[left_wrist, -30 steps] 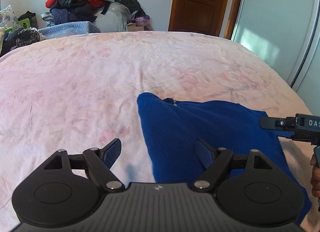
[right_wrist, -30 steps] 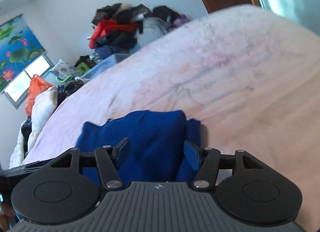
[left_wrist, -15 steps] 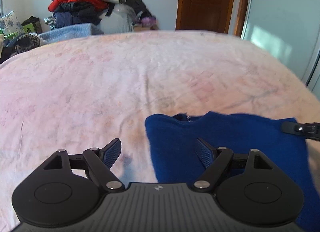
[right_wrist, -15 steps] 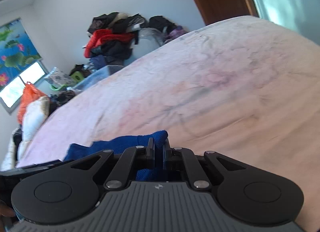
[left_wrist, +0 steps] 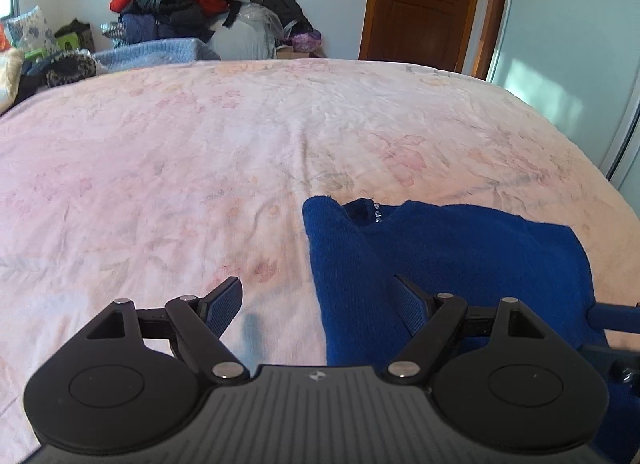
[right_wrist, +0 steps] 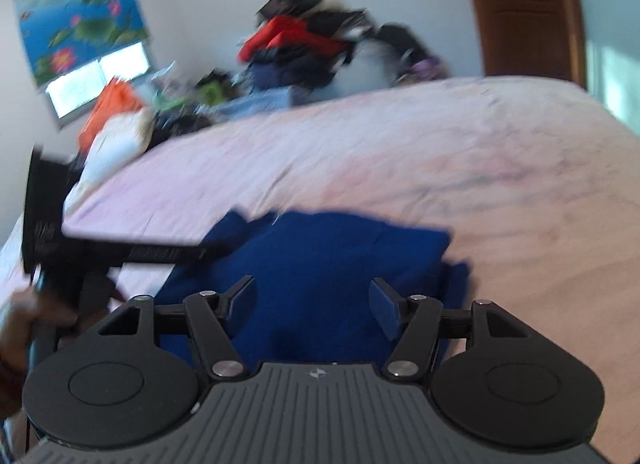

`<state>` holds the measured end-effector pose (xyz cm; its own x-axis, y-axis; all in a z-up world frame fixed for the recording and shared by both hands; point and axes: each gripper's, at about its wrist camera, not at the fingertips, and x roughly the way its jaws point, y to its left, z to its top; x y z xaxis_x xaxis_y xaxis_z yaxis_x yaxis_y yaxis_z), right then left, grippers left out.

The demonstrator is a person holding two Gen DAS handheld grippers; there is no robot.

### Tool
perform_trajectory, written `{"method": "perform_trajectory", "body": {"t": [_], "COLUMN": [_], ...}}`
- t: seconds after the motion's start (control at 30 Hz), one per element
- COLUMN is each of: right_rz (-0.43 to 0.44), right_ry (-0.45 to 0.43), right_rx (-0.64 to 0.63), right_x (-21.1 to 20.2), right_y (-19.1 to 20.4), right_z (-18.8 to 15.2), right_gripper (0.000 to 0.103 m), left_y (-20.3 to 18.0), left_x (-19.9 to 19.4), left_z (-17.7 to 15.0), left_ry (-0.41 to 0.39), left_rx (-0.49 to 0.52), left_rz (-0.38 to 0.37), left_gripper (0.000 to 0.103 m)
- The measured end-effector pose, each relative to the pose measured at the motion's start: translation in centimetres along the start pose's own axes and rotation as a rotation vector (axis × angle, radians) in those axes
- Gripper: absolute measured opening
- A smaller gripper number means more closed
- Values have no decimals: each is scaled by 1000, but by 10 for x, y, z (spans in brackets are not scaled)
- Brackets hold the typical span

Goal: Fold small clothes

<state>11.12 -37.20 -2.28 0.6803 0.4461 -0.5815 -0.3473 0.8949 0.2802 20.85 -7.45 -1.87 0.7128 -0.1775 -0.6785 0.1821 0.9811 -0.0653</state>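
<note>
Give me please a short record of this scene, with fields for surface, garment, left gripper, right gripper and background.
surface: bed with pink floral sheet
garment: blue garment, partly folded, lying on the sheet
left gripper: open, straddling the garment's left edge
right gripper: open, jaws have just been opening, over the garment, nothing pinched
background: clothes pile, wooden door

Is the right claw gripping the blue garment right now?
Apart. In the right wrist view the right claw has just been opening; its pads stand wide, with the blue garment lying loose on the bed beneath the gap.
</note>
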Motion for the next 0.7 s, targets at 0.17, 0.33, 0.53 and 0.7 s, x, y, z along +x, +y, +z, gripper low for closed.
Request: {"method": "perform_trajectory", "body": {"t": [0.17,0.33,0.53,0.7], "right_rz": [-119,-71,-71,-38], "right_ry": [30,-31,11,2], "right_rx": [48,169,190,195], "right_x": [-5,-32,-43,-53], "right_y": [-8,-17,-16,-10], "right_z": [-21,-36,-58,-70], "right_gripper": [70,70,70,59], "left_y": [-3,-5,-8,-9], "left_x": [-17,-30,-42,-52], "left_z": [-7,-15,-26,-33], "left_ry": [-37,-47,-41,-39], "left_rx": [23,34,42,45], "left_rz": [21,31,28,26], "left_gripper": [81,82,82,82]}}
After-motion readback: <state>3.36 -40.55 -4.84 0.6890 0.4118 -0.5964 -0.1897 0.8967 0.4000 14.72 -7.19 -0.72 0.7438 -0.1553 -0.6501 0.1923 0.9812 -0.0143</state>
